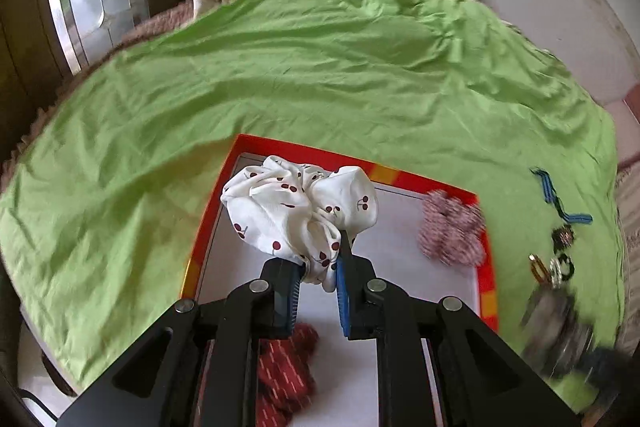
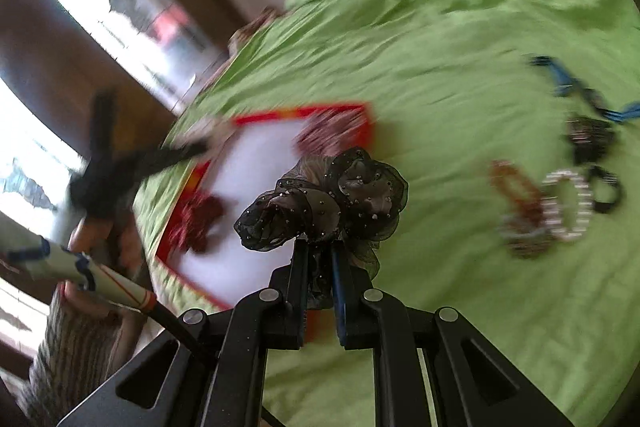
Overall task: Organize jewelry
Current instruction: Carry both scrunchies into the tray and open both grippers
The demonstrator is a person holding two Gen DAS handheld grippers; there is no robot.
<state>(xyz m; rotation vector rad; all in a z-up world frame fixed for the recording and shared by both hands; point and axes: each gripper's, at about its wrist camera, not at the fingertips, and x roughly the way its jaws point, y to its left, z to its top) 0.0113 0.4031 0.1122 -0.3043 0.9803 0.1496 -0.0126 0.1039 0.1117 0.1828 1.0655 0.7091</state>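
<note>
Green cloth (image 1: 320,75) covered everything under both tools, wrinkled. Left hand-held gripper (image 1: 318,259) was clamped narrow on a white scrunchie with a cherry print (image 1: 296,207); the fabric bunched out ahead of the fingertips and the pinched part sat between the blue pads. That scrunchie hung over a shallow tray with a red-orange rim (image 1: 360,159) and a white floor, directly below and ahead of the left tool. In the tray: a pink-and-white checked scrunchie (image 1: 452,227) ahead and to the right of the left tool, against the far right corner, and a dark red scrunchie with pale dashes (image 1: 286,367) below the left finger, partly hidden by it.

Right hand-held gripper (image 2: 320,247) was closed narrow on a sheer black scrunchie with small studs (image 2: 328,203), the ruffles fanned out above the tips. From the right wrist view the tray sat ahead and left of the right tool, blurred. Off to its right on the cloth, loose pieces: a blue strap-like item (image 2: 568,83), a dark clip-like cluster (image 2: 588,139), an amber bangle (image 2: 516,187), and a white beaded bracelet (image 2: 568,207) touching a further blurred piece below it. Couldn't tell details, too smeared.

Far left in the right wrist view: a person's hand (image 2: 100,239) and a striped sleeve (image 2: 72,347), blurred.
</note>
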